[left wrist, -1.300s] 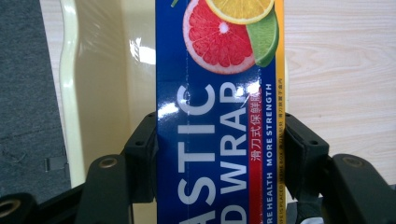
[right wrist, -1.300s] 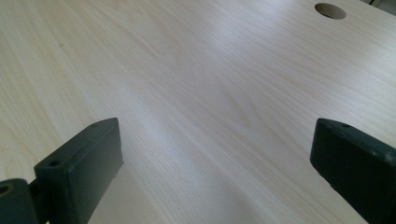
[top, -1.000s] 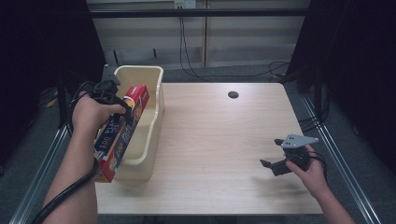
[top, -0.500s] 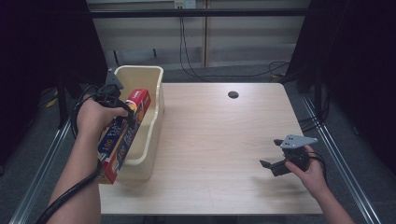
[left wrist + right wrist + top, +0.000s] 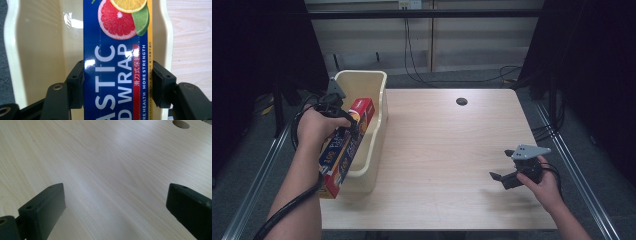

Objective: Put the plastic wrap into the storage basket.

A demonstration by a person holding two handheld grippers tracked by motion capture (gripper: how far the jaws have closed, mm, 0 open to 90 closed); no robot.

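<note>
Left gripper (image 5: pixel 348 121) clamped across long blue plastic-wrap carton (image 5: pixel 117 62), now swung over pale cream plastic tub (image 5: pixel 377 127), near end overhanging rim. Apparently mid-placement; lowering and release probably next. Right gripper (image 5: pixel 503 178) idle above light wooden table (image 5: pixel 447 150), jaws spread, empty.

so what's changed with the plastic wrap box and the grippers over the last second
The left gripper, shut on the long blue and red plastic wrap box, has carried it a little further over the cream plastic tub, so the box now lies more along the tub. No grip was taken or released. The right gripper stayed open above the pale wooden table, and the tub has not shifted.
</note>
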